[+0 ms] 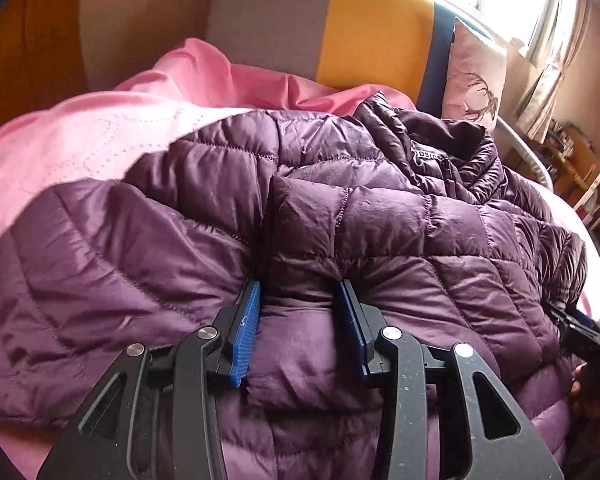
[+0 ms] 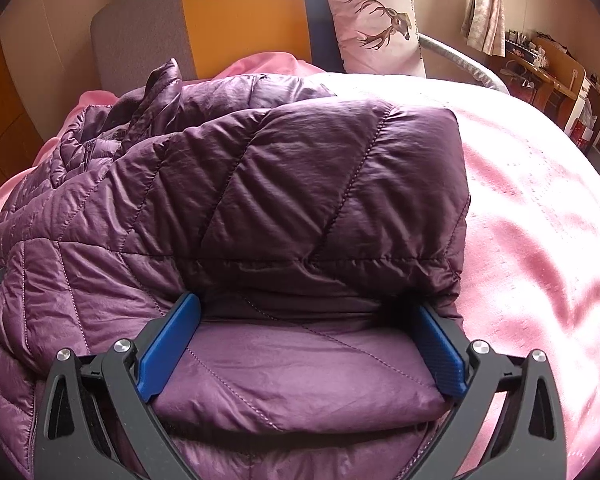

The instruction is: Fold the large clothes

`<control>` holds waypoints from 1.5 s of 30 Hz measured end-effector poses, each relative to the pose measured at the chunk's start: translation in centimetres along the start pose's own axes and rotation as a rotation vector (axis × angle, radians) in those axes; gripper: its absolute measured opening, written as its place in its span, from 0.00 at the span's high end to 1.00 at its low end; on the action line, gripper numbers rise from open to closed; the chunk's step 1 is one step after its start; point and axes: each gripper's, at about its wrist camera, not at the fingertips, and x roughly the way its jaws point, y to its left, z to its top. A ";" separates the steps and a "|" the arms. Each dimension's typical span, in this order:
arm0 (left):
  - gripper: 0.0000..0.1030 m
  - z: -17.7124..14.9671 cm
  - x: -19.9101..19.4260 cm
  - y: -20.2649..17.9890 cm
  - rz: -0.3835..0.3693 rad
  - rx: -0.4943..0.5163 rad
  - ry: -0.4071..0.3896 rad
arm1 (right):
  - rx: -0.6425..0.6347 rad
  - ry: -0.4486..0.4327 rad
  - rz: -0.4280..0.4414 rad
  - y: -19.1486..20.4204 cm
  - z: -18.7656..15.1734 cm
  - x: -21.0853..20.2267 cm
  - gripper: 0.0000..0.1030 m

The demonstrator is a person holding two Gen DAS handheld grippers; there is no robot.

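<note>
A purple quilted puffer jacket (image 1: 340, 208) lies on a pink bedspread (image 1: 80, 140), collar toward the headboard. My left gripper (image 1: 300, 292) has its blue pads closed onto a bunched fold of the jacket near its hem. In the right wrist view the jacket (image 2: 280, 184) shows a sleeve folded over the body. My right gripper (image 2: 304, 308) has its jaws wide apart, one on each side of a folded part of the jacket, and does not pinch it. The right gripper also shows at the right edge of the left wrist view (image 1: 580, 332).
A grey, orange and blue headboard (image 2: 240, 12) stands behind the bed. A pale pillow with a deer print (image 2: 376, 20) leans on it. A desk with clutter (image 2: 548, 64) and curtains (image 2: 484, 4) are at the far right. Pink bedspread (image 2: 540, 200) spreads to the right.
</note>
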 end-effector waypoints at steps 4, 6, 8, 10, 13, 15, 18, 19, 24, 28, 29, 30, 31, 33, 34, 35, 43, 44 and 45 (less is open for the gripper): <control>0.32 -1.0 -2.9 0.4 0.028 -0.016 -0.055 | -0.001 0.001 0.001 0.0 0.0 0.0 0.02; 0.31 -1.9 -4.7 0.8 0.034 -0.029 -0.080 | -0.001 0.001 0.001 0.0 0.0 0.0 0.02; 0.31 -2.9 -6.4 1.6 0.025 -0.048 -0.087 | -0.001 0.001 0.001 0.0 0.0 0.0 0.02; 0.31 -3.8 -7.7 2.5 0.031 -0.072 -0.099 | -0.001 -0.001 -0.001 0.0 0.1 0.0 0.02; 0.31 -5.7 -9.4 4.0 0.030 -0.108 -0.098 | 0.000 0.002 0.000 0.0 0.2 0.1 0.02; 0.31 -7.0 -10.5 5.3 0.033 -0.140 -0.094 | -0.009 0.009 -0.013 0.2 0.3 0.0 0.02; 0.31 -9.1 -11.9 8.4 0.026 -0.249 -0.090 | -0.027 0.013 -0.039 0.7 0.6 -1.3 0.02; 0.31 -9.8 -12.3 9.6 0.028 -0.287 -0.091 | -0.009 0.000 -0.018 0.8 0.5 -2.2 0.02; 0.31 -13.2 -14.9 17.6 0.078 -0.514 -0.105 | -0.041 -0.046 0.102 3.5 -1.6 -6.7 0.02; 0.31 -15.6 -17.2 25.3 0.099 -0.763 -0.147 | -0.149 -0.032 0.205 7.4 -4.8 -9.0 0.02; 0.31 -16.0 -17.8 27.0 0.097 -0.819 -0.162 | -0.177 -0.028 0.218 8.3 -5.6 -9.3 0.02; 0.31 -16.5 -18.4 28.9 0.093 -0.897 -0.181 | -0.215 -0.024 0.224 9.4 -6.5 -9.5 0.02; 0.31 -16.8 -18.8 29.9 0.091 -0.938 -0.196 | -0.248 -0.023 0.224 10.3 -7.3 -9.6 0.02; 0.31 -18.0 -19.4 33.2 0.078 -1.077 -0.235 | -0.307 -0.021 0.225 11.8 -8.8 -9.7 0.02; 0.35 -18.4 -19.4 34.5 0.061 -1.131 -0.247 | -0.324 -0.019 0.226 12.3 -9.3 -9.7 0.02; 0.43 -18.5 -19.3 35.2 0.057 -1.158 -0.251 | -0.336 -0.019 0.221 12.7 -9.7 -9.6 0.02; 0.90 -13.8 -20.7 34.6 0.087 -0.970 -0.291 | -0.286 -0.006 0.260 12.4 -11.1 -8.6 0.02; 0.90 -12.5 -21.2 33.2 0.076 -0.895 -0.307 | -0.283 -0.006 0.262 12.4 -11.1 -8.5 0.02; 0.90 -11.4 -21.6 31.9 0.059 -0.832 -0.323 | -0.281 -0.005 0.265 12.3 -11.1 -8.5 0.02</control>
